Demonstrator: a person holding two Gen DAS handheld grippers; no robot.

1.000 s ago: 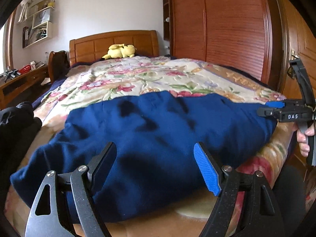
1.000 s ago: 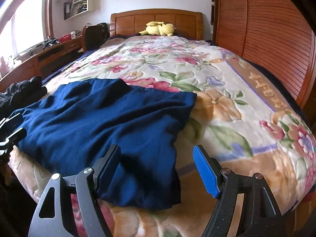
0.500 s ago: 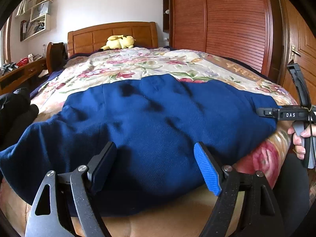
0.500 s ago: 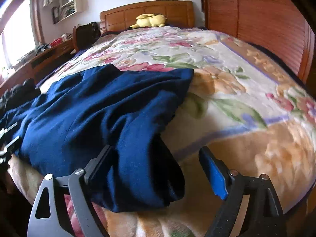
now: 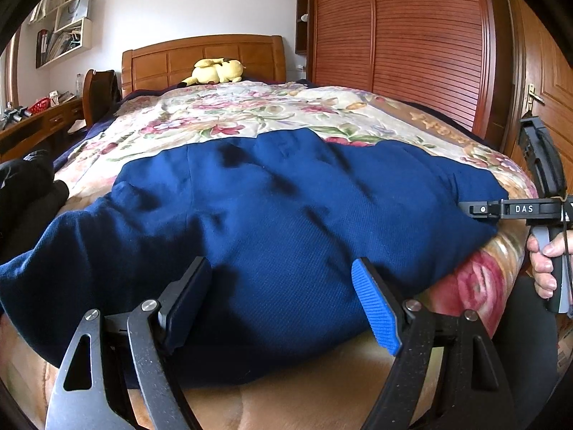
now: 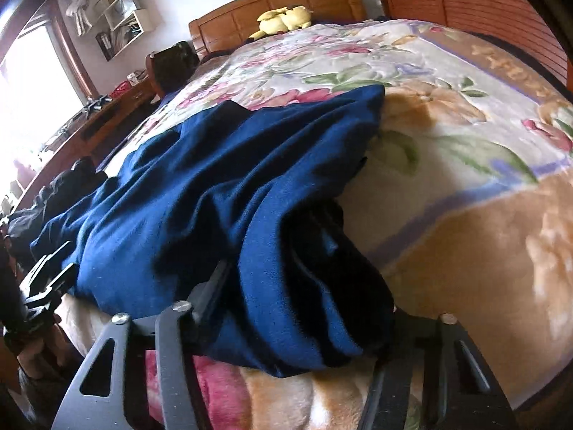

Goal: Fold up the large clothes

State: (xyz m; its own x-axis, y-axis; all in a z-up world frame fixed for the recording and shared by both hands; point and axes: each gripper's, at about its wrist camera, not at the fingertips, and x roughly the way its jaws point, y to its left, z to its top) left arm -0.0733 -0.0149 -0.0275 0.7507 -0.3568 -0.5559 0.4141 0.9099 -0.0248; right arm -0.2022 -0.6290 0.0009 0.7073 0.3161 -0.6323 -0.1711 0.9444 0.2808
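A large dark blue garment (image 5: 279,222) lies spread across the foot of a bed with a floral blanket (image 5: 258,114). My left gripper (image 5: 283,304) is open, its fingers over the garment's near hem. My right gripper (image 6: 304,308) has pushed around the garment's right corner (image 6: 293,286), which bunches between its fingers; the cloth hides the right finger. In the left wrist view the right gripper (image 5: 476,209) sits at the garment's right edge, side-on. The garment also fills the left half of the right wrist view (image 6: 200,193).
A yellow plush toy (image 5: 215,71) lies by the wooden headboard (image 5: 204,57). Wooden wardrobe doors (image 5: 412,43) stand right of the bed. A dark heap of clothes (image 5: 25,186) lies at the bed's left edge, with a desk (image 5: 32,125) beyond.
Both grippers moved lower and closer to the garment's near edge. The right gripper went from open beside the corner to having the bunched corner between its fingers.
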